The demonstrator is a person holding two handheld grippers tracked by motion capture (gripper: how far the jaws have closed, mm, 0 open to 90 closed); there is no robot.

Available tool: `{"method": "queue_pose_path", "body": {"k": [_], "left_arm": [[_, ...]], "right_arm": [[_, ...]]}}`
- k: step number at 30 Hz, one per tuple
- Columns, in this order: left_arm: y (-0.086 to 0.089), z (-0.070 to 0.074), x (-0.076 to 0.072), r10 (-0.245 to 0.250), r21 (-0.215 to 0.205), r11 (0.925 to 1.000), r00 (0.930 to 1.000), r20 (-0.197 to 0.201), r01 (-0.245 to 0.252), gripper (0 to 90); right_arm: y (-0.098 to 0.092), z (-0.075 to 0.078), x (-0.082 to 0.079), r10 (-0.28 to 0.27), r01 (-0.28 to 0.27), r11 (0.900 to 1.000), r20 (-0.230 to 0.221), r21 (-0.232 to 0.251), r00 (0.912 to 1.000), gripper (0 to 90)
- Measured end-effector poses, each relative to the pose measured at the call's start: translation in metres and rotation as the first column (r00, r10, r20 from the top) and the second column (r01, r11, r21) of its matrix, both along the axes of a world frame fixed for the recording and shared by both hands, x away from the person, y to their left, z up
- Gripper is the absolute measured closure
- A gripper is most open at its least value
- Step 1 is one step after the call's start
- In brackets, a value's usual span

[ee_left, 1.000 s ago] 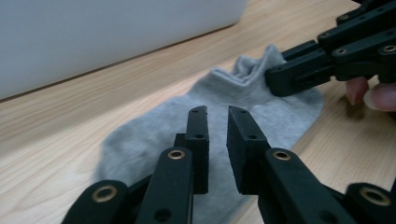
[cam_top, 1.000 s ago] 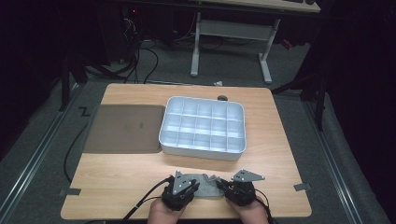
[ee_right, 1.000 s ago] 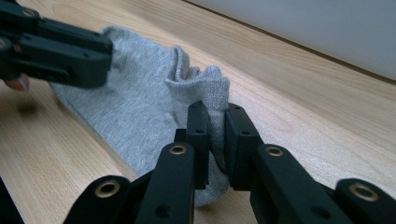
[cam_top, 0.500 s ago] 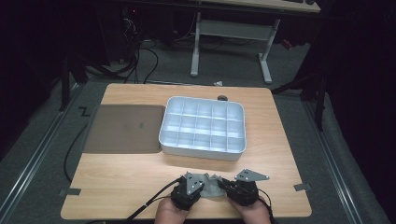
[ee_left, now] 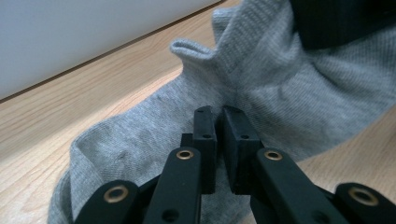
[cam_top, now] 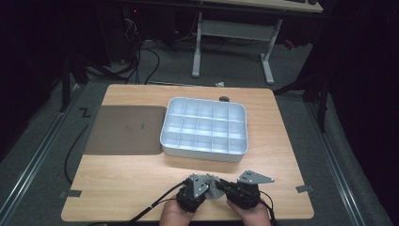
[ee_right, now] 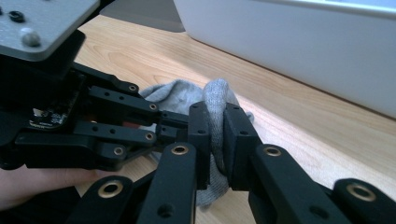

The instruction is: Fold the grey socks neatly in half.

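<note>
both grippers, left [ee_left: 218, 122] and right [ee_right: 215, 125], have jaws pinched narrow on the grey sock [ee_left: 154, 135] lying just in front of the tray [cam_top: 202, 153], so uneven pulling likely slips the thin fold out or bunches it.

Dim room with dark, murky edges; tabletop [cam_top: 141, 174] lit from above, white tray [cam_top: 204, 127] brightest with soft glare; close views sharp on near jaws, grey cloth [ee_left: 289, 98] slightly soft, far background blurred
</note>
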State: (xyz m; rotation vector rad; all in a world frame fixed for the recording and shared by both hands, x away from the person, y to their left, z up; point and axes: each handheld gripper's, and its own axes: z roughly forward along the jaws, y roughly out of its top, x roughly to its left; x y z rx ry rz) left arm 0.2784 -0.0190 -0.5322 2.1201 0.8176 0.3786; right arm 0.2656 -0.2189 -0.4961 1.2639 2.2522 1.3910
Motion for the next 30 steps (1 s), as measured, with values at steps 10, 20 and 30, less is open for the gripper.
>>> {"method": "queue_pose_path", "body": {"k": [10, 20, 30], "left_arm": [[0.064, 0.024, 0.000, 0.055, -0.205, 0.9770, 0.9982, -0.024, -0.058, 65.0], [0.088, 0.002, 0.008, 0.047, -0.272, 0.9578, 0.9837, -0.173, -0.093, 65.8], [0.090, -0.002, 0.012, 0.044, -0.275, 0.9564, 0.9790, -0.199, -0.099, 77.8]], "right_arm": [[-0.005, -0.001, 0.003, -0.029, 0.029, 1.000, -0.001, -0.008, 0.9996, 83.5], [-0.006, -0.001, 0.007, -0.057, 0.057, 0.998, 0.008, -0.034, 0.9984, 83.4], [0.006, 0.003, 0.011, -0.054, 0.054, 0.996, 0.003, -0.073, 0.9985, 83.3]]}}
